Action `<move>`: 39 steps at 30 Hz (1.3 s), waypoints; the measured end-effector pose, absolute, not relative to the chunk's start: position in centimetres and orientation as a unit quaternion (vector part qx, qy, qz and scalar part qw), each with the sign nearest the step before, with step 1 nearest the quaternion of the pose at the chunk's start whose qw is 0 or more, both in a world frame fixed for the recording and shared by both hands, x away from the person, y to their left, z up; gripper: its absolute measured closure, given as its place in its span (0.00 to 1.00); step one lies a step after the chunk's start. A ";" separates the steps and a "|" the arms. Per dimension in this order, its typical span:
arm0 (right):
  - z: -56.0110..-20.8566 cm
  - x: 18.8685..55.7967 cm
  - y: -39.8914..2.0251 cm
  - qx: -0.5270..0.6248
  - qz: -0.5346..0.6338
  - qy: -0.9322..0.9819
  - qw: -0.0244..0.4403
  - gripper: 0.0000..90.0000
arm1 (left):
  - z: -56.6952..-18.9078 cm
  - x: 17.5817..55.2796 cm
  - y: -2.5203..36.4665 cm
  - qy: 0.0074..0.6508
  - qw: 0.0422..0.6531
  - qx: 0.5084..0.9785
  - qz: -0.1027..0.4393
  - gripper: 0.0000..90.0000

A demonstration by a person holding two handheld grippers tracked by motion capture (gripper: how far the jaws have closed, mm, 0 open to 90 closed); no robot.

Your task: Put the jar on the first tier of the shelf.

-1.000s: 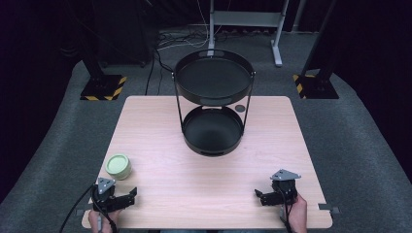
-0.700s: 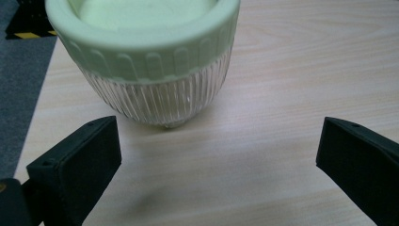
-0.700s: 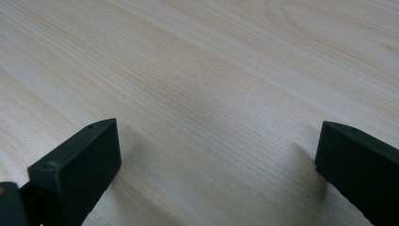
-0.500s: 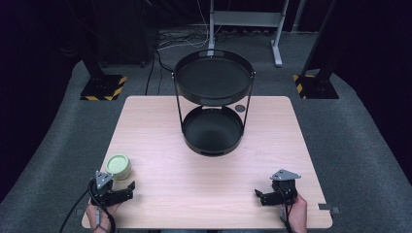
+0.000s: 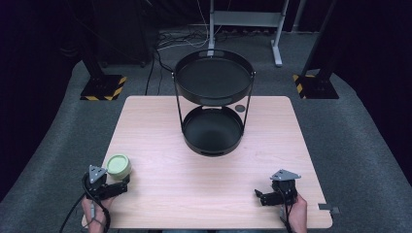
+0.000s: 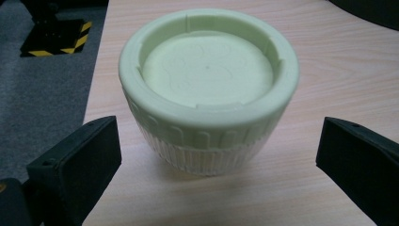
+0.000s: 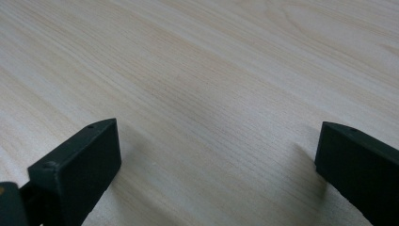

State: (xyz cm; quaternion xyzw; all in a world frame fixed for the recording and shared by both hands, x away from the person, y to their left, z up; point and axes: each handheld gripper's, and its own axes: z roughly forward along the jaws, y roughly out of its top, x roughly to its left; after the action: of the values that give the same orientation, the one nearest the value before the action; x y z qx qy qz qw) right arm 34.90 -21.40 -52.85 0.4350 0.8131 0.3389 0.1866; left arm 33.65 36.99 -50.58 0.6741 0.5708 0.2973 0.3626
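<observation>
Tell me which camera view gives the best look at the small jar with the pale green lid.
The left gripper view: the small clear ribbed jar with the pale green lid sits close up there, between that gripper's open jaws. The high view shows it tiny near the wooden table's left edge, just ahead of the left gripper. The right gripper view faces bare tabletop.

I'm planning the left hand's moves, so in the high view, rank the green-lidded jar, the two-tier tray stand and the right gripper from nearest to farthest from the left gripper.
From the left gripper:
1. Green-lidded jar, just ahead of it at the table's left front.
2. Two-tier tray stand, mid-table toward the far side.
3. Right gripper, across at the right front edge.
</observation>
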 end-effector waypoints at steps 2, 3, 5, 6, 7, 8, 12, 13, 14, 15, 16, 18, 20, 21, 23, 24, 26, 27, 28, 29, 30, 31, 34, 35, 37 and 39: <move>-52.8 34.9 -21.4 0.434 0.339 0.813 0.188 0.00 | -50.5 33.9 37.1 0.569 0.363 0.675 0.298 0.00; -52.8 34.9 -21.4 0.434 0.338 0.813 0.188 0.00 | -50.5 34.1 37.1 0.568 0.363 0.676 0.298 0.00; -52.8 34.9 -21.4 0.434 0.338 0.813 0.188 0.00 | -50.4 34.4 37.2 0.567 0.367 0.676 0.296 0.00; -52.8 34.9 -21.4 0.434 0.338 0.814 0.189 0.00 | -50.3 34.4 37.2 0.565 0.366 0.677 0.297 0.00; -52.8 34.8 -21.4 0.434 0.338 0.813 0.189 0.00 | -50.3 34.6 37.3 0.565 0.371 0.675 0.296 0.00; -52.8 34.8 -21.4 0.434 0.338 0.813 0.189 0.00 | -50.3 34.7 37.3 0.563 0.372 0.677 0.294 0.00; -52.8 34.9 -21.4 0.434 0.338 0.813 0.188 0.00 | -50.1 35.1 37.2 0.558 0.378 0.678 0.293 0.00; -52.8 34.9 -21.4 0.434 0.338 0.813 0.188 0.00 | -50.1 35.1 37.2 0.557 0.377 0.679 0.294 0.00; -52.8 34.9 -21.4 0.434 0.338 0.813 0.188 0.00 | -50.0 35.2 37.1 0.556 0.378 0.679 0.295 0.00; -52.8 34.9 -21.4 0.434 0.338 0.813 0.188 0.00 | -50.0 35.3 37.1 0.555 0.378 0.679 0.295 0.00; -52.8 34.8 -21.4 0.434 0.338 0.813 0.189 0.00 | -50.0 35.4 37.1 0.555 0.378 0.679 0.296 0.00; -52.8 34.8 -21.4 0.434 0.338 0.813 0.189 0.00 | -50.0 35.6 37.1 0.554 0.377 0.681 0.295 0.00; -52.8 34.8 -21.3 0.434 0.338 0.813 0.190 0.00 | -49.9 35.7 37.0 0.555 0.378 0.679 0.297 0.00; -52.8 34.8 -21.3 0.434 0.338 0.813 0.190 0.00 | -49.9 35.8 37.0 0.554 0.379 0.679 0.297 0.00; -52.8 34.8 -21.4 0.434 0.338 0.813 0.190 0.00 | -49.8 35.9 37.0 0.553 0.379 0.679 0.297 0.00; -52.8 34.8 -21.4 0.434 0.338 0.813 0.189 0.00 | -49.8 36.0 36.9 0.552 0.379 0.680 0.298 0.00; -52.8 34.9 -21.4 0.434 0.338 0.813 0.188 0.00 | -49.8 36.1 36.8 0.552 0.378 0.680 0.299 0.00; -52.8 34.8 -21.4 0.434 0.338 0.813 0.189 0.00 | -49.9 36.2 36.7 0.552 0.377 0.681 0.299 0.00; -52.8 34.8 -21.4 0.434 0.338 0.813 0.189 0.00 | -49.9 36.3 36.7 0.553 0.377 0.680 0.299 0.00; -52.8 34.8 -21.3 0.434 0.338 0.813 0.190 0.00 | -50.0 36.3 36.7 0.554 0.376 0.679 0.299 0.00; -52.8 34.8 -21.4 0.434 0.338 0.813 0.189 0.00 | -50.0 36.4 36.7 0.555 0.375 0.679 0.300 0.00; -52.8 34.8 -21.4 0.434 0.338 0.813 0.189 0.00 | -50.0 36.5 36.7 0.555 0.375 0.679 0.300 0.00; -52.8 34.8 -21.3 0.434 0.338 0.813 0.190 0.00 | -50.1 36.7 36.7 0.558 0.375 0.676 0.302 0.00; -52.8 34.8 -21.3 0.434 0.338 0.813 0.190 0.00 | -50.1 36.7 36.8 0.558 0.372 0.677 0.302 0.00; -52.8 34.8 -21.4 0.434 0.338 0.813 0.189 0.00 | -50.3 36.9 36.7 0.560 0.371 0.676 0.302 0.00; -52.8 34.8 -21.4 0.434 0.338 0.813 0.189 0.00 | -50.3 37.0 36.7 0.560 0.370 0.677 0.303 0.00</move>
State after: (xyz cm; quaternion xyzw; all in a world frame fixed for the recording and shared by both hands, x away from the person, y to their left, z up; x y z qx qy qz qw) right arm 34.85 -21.37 -52.84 0.4340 0.8134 0.3382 0.1885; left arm 36.96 36.69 -50.31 0.6769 0.5595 0.3033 0.3698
